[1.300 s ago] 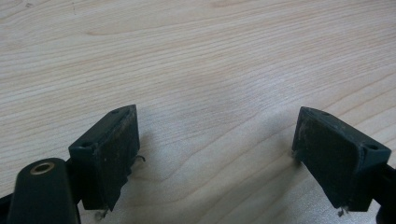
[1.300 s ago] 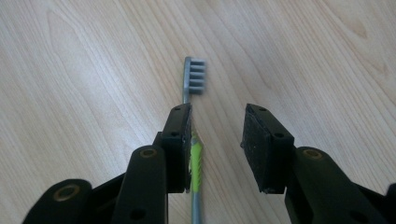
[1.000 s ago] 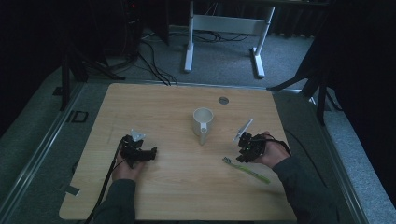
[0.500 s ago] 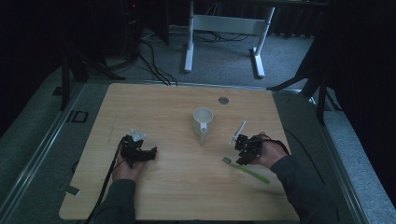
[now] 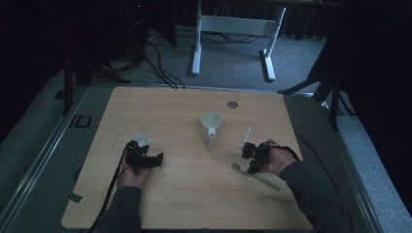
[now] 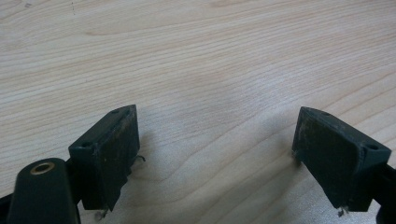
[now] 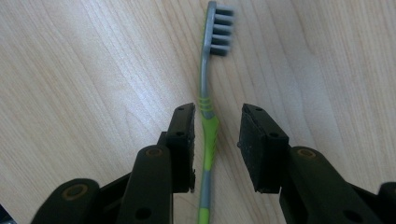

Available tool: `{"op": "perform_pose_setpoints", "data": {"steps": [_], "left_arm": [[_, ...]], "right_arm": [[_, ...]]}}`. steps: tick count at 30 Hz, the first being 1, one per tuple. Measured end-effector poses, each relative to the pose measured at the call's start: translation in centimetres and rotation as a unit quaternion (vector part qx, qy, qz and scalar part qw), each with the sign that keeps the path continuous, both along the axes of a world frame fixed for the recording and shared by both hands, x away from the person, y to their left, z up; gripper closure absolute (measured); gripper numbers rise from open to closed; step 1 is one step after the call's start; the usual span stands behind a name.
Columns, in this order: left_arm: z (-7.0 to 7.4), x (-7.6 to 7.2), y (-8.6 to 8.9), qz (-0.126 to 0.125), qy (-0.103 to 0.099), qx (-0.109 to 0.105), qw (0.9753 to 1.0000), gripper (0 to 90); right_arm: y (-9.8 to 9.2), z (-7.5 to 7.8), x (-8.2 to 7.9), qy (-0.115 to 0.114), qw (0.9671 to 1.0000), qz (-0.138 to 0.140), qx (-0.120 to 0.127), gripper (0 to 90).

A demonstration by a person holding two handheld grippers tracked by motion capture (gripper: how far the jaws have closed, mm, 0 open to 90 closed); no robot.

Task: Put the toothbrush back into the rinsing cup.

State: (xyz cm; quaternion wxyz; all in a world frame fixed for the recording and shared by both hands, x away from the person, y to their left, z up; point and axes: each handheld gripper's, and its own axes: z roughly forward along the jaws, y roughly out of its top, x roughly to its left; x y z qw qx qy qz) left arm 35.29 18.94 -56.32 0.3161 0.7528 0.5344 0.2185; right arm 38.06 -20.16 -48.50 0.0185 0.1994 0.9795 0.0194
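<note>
Toothbrush [image 7: 207, 135] lies flat on bench [image 5: 184, 204] near its right edge, long axis diagonal, bristle head toward the mug [image 5: 211, 127]. Right tool [image 7: 217, 144] straddles the handle, jaws apart, not yet gripping. Left tool [image 6: 215, 154] gapes wide over bare wood.

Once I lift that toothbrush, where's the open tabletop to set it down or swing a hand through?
Bare wood spans the table from its far-left corner to the left gripper, and along the near edge between the forearms. It is crowded on the right, where the right gripper straddles the toothbrush near the mug. A small disc lies beyond.
</note>
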Motion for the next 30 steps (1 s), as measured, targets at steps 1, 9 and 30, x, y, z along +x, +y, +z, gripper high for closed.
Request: {"op": "perform_pose_setpoints", "data": {"steps": [1,9,30], "left_arm": [[0.0,0.0,0.0,0.000,0.000,0.000,1.0000,15.2],[0.0,0.0,0.0,0.000,0.000,0.000,1.0000,15.2],[0.0,0.0,0.0,0.000,0.000,0.000,1.0000,15.2]], "right_arm": [[0.0,-0.1,0.0,0.001,1.0000,-0.001,-0.001,65.4],[0.0,-0.5,-0.1,0.008,0.9997,0.004,-0.022,67.0],[-0.3,-1.8,-0.2,0.016,0.9991,0.004,-0.039,70.0]]}}
